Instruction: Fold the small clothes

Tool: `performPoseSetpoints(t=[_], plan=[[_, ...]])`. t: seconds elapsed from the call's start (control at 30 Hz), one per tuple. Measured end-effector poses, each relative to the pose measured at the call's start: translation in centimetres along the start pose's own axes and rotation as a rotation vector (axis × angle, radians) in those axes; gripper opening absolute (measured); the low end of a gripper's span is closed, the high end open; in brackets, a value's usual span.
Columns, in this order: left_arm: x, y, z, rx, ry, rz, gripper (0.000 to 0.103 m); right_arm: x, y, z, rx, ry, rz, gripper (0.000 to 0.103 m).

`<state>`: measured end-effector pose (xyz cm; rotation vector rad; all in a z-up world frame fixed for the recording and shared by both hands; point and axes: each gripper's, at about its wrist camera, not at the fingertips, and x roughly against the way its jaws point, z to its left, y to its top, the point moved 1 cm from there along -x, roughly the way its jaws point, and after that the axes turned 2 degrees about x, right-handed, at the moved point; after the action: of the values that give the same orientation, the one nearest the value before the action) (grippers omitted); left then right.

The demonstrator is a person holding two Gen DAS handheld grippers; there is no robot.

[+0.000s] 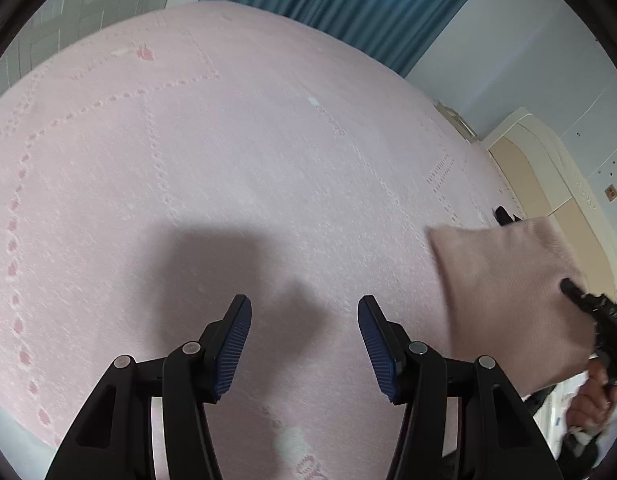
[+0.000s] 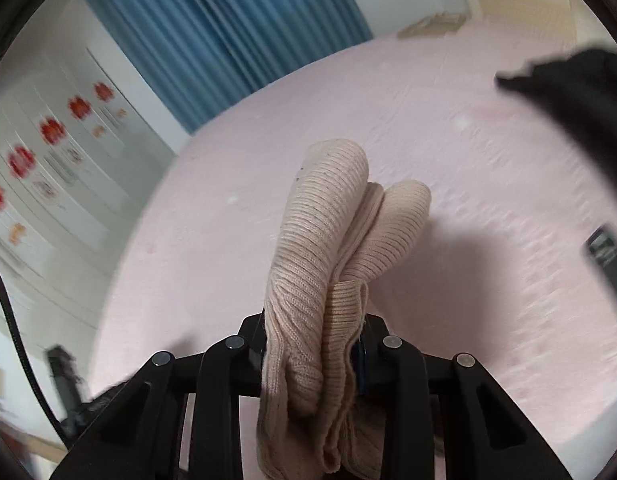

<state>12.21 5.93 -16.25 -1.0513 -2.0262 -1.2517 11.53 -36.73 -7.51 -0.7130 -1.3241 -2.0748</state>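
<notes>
My left gripper [image 1: 304, 344] is open and empty, hovering over the pink bedspread [image 1: 212, 168]. My right gripper [image 2: 312, 356] is shut on a folded beige ribbed knit garment [image 2: 328, 248], held up above the bed with its folds bulging forward. In the left wrist view the same garment [image 1: 508, 296] hangs at the right, pinched by the right gripper [image 1: 576, 292], with the person's hand below it.
A dark garment [image 2: 568, 92] lies on the pink bedspread [image 2: 468, 152] at the far right. Blue curtains [image 1: 348, 4] hang behind the bed. A cream headboard [image 1: 548, 184] stands at the right. A white wall with red stickers [image 2: 52, 132] is at the left.
</notes>
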Motion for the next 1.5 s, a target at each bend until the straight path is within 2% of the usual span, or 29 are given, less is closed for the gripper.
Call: performPoseSetpoints(t=[0.03, 0.1, 0.17, 0.27, 0.37, 0.5, 0.57, 0.63, 0.73, 0.8, 0.9, 1.0, 1.03, 1.1, 1.2, 1.33, 1.4, 1.47, 1.5], plan=[[0.0, 0.1, 0.0, -0.009, 0.01, -0.01, 0.053, 0.5, 0.4, 0.9, 0.036, -0.045, -0.012, 0.03], [0.2, 0.5, 0.1, -0.016, 0.007, -0.022, 0.053, 0.8, 1.1, 2.1, 0.065, -0.08, -0.018, 0.029], [0.4, 1.0, 0.8, -0.018, -0.003, -0.028, 0.053, 1.1, 1.5, 3.3, 0.071, -0.08, -0.017, 0.029], [0.7, 1.6, 1.7, -0.015, -0.003, -0.042, 0.053, -1.0, 3.6, 6.7, 0.072, -0.034, -0.009, 0.028], [0.7, 2.3, 2.9, 0.005, -0.009, -0.048, 0.053, -2.8, 4.5, 9.3, 0.039, 0.101, 0.007, 0.028], [0.3, 2.7, 3.9, 0.009, -0.01, -0.052, 0.053, -5.7, 4.9, 12.0, -0.042, 0.374, -0.019, 0.028], [0.0, 2.9, 4.7, 0.004, -0.023, -0.047, 0.053, -8.5, 4.7, 11.2, -0.1, 0.421, -0.011, 0.027], [-0.5, 2.9, 5.1, 0.008, -0.037, -0.03, 0.053, -12.0, 3.8, 9.2, -0.151, 0.384, 0.026, 0.024], [-1.9, 2.9, 4.6, -0.04, -0.03, -0.002, 0.053, -16.6, 2.3, 5.8, -0.139, 0.197, 0.091, 0.021], [-2.8, 2.6, 3.6, -0.081, -0.024, 0.016, 0.053, -18.2, 1.9, 3.4, -0.138, 0.12, 0.136, 0.021], [-4.3, 1.8, 1.5, -0.152, -0.042, 0.05, 0.053, -17.7, 1.5, 1.5, -0.122, 0.126, 0.15, 0.022], [-5.6, 0.9, -0.7, -0.186, -0.075, 0.083, 0.053, -15.9, 0.6, 1.3, -0.037, 0.118, 0.146, 0.036], [-5.9, 0.6, -1.2, -0.185, -0.095, 0.098, 0.053, -15.3, 0.6, 1.2, -0.014, 0.117, 0.147, 0.036], [-6.7, -0.1, -2.0, -0.165, -0.141, 0.131, 0.053, -14.3, -0.3, 1.1, 0.023, 0.121, 0.153, 0.037], [-7.4, -0.5, -2.9, -0.138, -0.169, 0.141, 0.053, -13.0, -2.1, 1.0, 0.057, 0.134, 0.17, 0.038], [-9.3, 1.6, -3.0, -0.031, -0.137, 0.104, 0.054, -12.0, -4.0, 1.3, 0.096, 0.134, 0.195, 0.038], [-11.0, 2.9, -2.9, 0.021, -0.162, 0.125, 0.058, -11.0, -4.7, 1.3, 0.106, 0.139, 0.188, 0.038], [-13.0, 3.8, -3.1, 0.033, -0.16, 0.17, 0.064, -10.4, -5.2, 1.5, 0.116, 0.145, 0.186, 0.038], [-13.4, 3.9, -3.1, 0.037, -0.168, 0.172, 0.064, -10.4, -5.2, 1.5, 0.118, 0.147, 0.183, 0.038]])
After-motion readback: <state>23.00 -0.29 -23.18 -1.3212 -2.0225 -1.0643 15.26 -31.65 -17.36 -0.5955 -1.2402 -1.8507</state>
